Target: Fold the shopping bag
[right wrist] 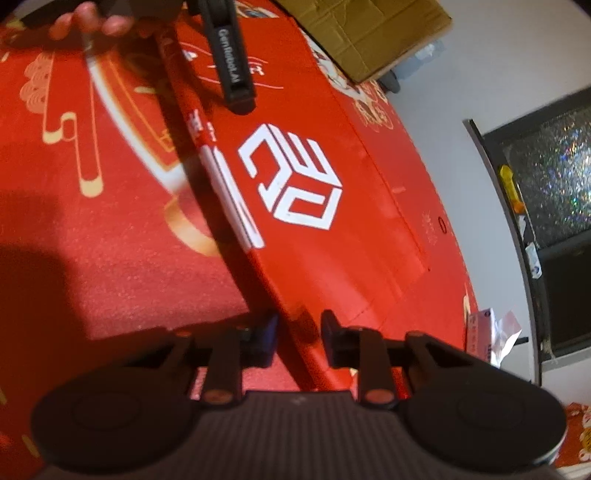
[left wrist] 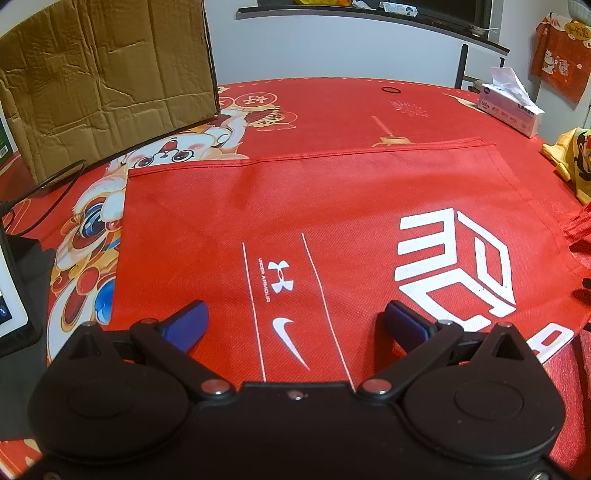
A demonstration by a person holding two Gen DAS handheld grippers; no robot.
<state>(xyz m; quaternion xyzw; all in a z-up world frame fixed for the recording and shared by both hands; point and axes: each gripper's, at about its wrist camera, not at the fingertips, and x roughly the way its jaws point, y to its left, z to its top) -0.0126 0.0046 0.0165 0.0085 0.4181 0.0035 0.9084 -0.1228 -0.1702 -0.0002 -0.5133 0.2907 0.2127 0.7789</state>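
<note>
A red non-woven shopping bag (left wrist: 332,206) with white logos lies flat on the red printed tablecloth (left wrist: 332,107). In the left wrist view my left gripper (left wrist: 295,321) hovers open over the bag's near part, its blue pads (left wrist: 186,326) wide apart with nothing between them. In the right wrist view the shopping bag (right wrist: 332,229) has its near edge raised off the cloth and casts a shadow. My right gripper (right wrist: 299,332) is shut on that edge. The left gripper's black body (right wrist: 232,62) and a hand (right wrist: 88,18) show at the top of that view.
A large cardboard box (left wrist: 107,74) stands at the back left, with a black cable (left wrist: 48,184) and a screen (left wrist: 11,306) beside it. A tissue pack (left wrist: 511,110), a black hair tie (left wrist: 391,89) and a yellow cloth (left wrist: 569,155) sit at the back right.
</note>
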